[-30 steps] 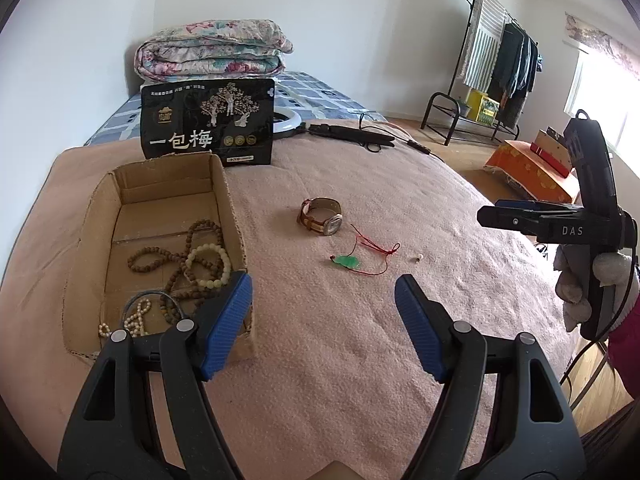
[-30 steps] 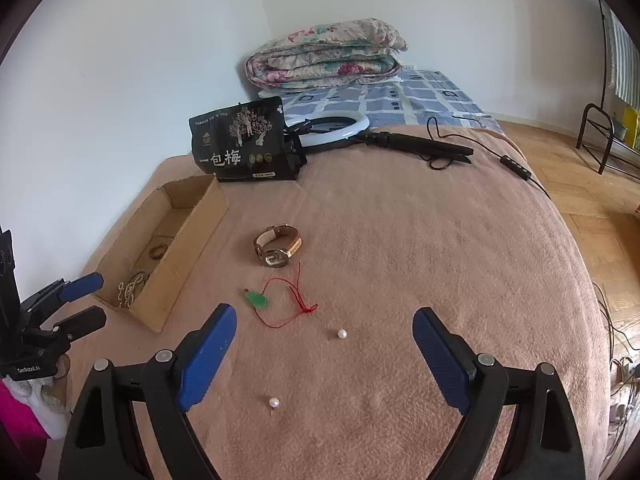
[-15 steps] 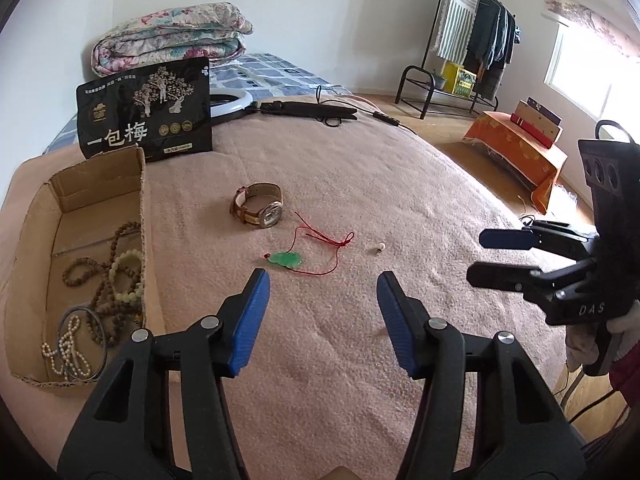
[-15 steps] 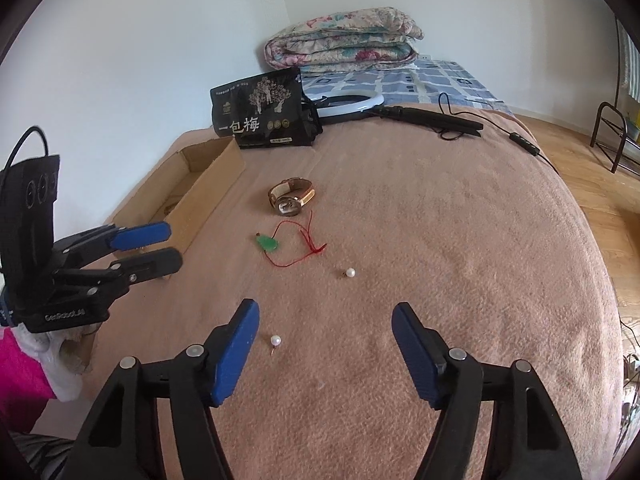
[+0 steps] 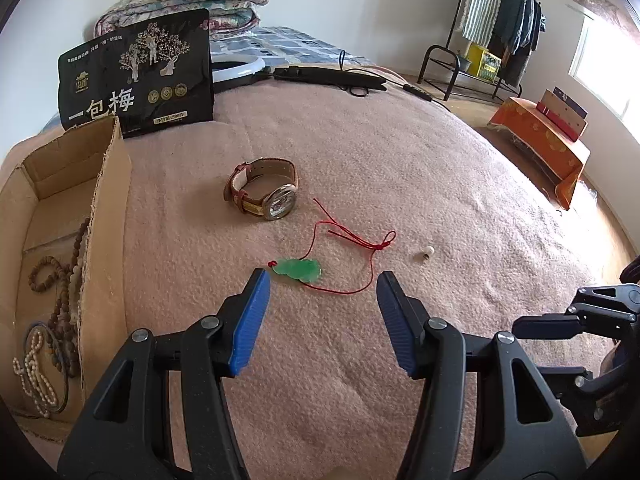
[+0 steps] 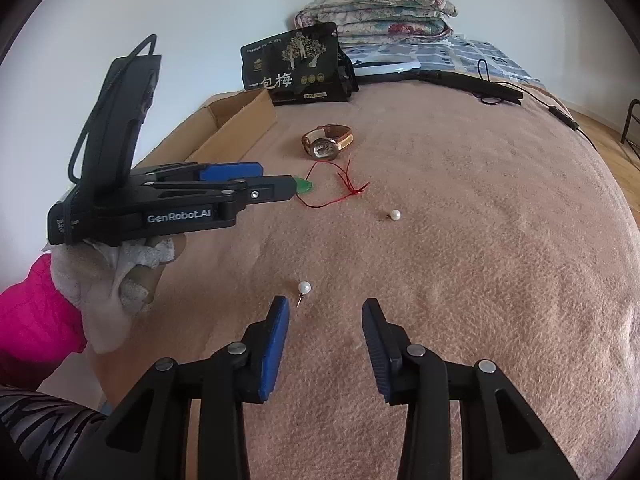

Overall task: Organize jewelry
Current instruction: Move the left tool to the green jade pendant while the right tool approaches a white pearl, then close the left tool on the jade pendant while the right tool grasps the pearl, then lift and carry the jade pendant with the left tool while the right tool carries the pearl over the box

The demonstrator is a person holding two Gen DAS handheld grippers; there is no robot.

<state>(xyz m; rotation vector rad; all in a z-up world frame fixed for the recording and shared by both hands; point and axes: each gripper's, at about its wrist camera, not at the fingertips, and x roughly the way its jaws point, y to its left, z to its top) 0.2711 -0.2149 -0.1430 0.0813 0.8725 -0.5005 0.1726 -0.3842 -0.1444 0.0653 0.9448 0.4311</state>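
- Both my jaws stood apart and held nothing: my left gripper (image 5: 322, 280) hovered just short of the pendant (image 5: 300, 270), and my right gripper (image 6: 325, 308) hung over the blanket (image 6: 460, 240) with the near pearl (image 6: 305, 287) at its 11 o'clock, just off the left pad.
- Done so far, as I judged it: the box (image 5: 106, 208) at my left gripper's 9 o'clock already held wooden bead strings (image 5: 60, 280), a small pearl strand (image 5: 34, 364) and a thin dark hoop.
- Left to do: four pieces lay loose on the blanket, the pendant, the watch (image 5: 264, 192) at 12 o'clock beyond it, and two pearls, the far one (image 5: 427, 253) at my left gripper's 2 o'clock. I reckoned the task roughly half done.
- Materials: the pendant was flat, glossy green and lobed like a cloud, on a thin red cord (image 5: 352, 240) that looped and knotted loosely.
- The watch had a round metal face and a stiff brown leather strap curled into a ring, lying on its side.
- Each pearl was a small smooth white ball on a short metal pin; it looked prone to roll or slip.
- The blanket was pink, fuzzy and soft; the box was plain corrugated card with ragged cut edges.
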